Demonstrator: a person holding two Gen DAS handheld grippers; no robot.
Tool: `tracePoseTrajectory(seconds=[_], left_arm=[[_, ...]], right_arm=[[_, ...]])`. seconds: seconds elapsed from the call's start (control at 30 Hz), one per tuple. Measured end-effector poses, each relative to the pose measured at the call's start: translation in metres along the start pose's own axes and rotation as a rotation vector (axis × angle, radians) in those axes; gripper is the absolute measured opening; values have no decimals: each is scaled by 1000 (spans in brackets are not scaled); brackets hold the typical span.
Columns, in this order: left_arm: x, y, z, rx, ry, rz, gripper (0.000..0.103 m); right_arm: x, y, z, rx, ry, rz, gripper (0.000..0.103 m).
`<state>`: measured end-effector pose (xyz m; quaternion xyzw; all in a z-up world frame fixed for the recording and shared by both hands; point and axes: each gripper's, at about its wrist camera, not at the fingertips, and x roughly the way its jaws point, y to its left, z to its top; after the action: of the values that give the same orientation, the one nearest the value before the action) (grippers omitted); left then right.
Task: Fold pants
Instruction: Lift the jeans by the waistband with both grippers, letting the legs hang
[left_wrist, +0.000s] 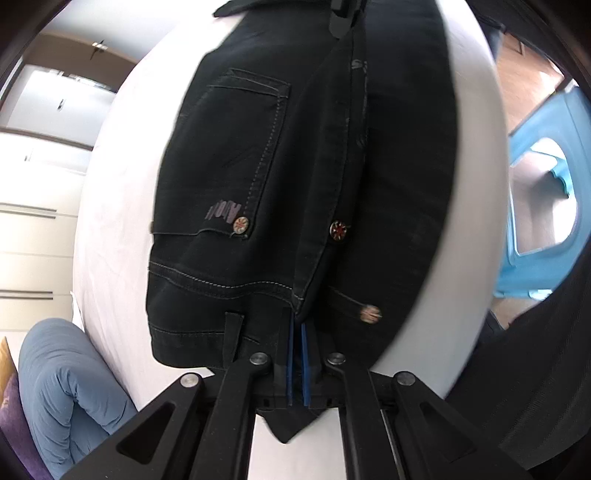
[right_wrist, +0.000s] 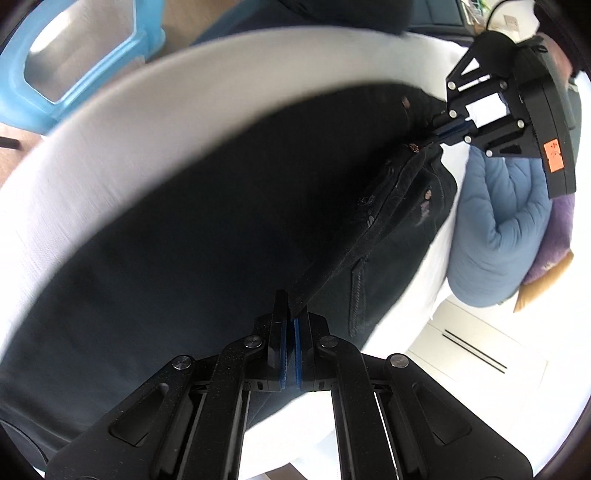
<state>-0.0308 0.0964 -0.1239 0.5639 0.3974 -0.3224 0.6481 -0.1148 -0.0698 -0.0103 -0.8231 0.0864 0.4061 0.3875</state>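
Both pairs of jaws pinched tight on the pants (left_wrist: 258, 177), blue pads pressed against dark cloth with no gap showing. Left gripper (left_wrist: 297, 363) clamped on the waistband end, beside a belt loop (left_wrist: 233, 338) and near three metal buttons, one (left_wrist: 338, 230) on the front fold. Right gripper (right_wrist: 291, 345) clamped on a folded edge further down the pants (right_wrist: 184, 240), with the left gripper (right_wrist: 452, 129) seen across the cloth at the waist. Black pants stretched between the two, lifted a little at the held edges, over a white bed (left_wrist: 110, 229). Back pocket (left_wrist: 240, 147) facing up with pale stitching. Blue quilt (right_wrist: 498, 229) bunched past the waist end; light blue plastic stool (left_wrist: 539, 206) off beside the bed.
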Motion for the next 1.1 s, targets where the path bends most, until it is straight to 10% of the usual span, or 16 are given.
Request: tracePoseTrajectory(seconds=[0.37,0.97,1.1], left_arm=[[-2,-12,-4,19,19,-16,3],[4,-34,-21,-41,38,60,6],[-13,-37,-35,-68,54,151,47]], right_arm=[[-28,18,68,111,3,18,1],[2,8,88,215,40,67,2],[3,10,92,261,60,61,2]])
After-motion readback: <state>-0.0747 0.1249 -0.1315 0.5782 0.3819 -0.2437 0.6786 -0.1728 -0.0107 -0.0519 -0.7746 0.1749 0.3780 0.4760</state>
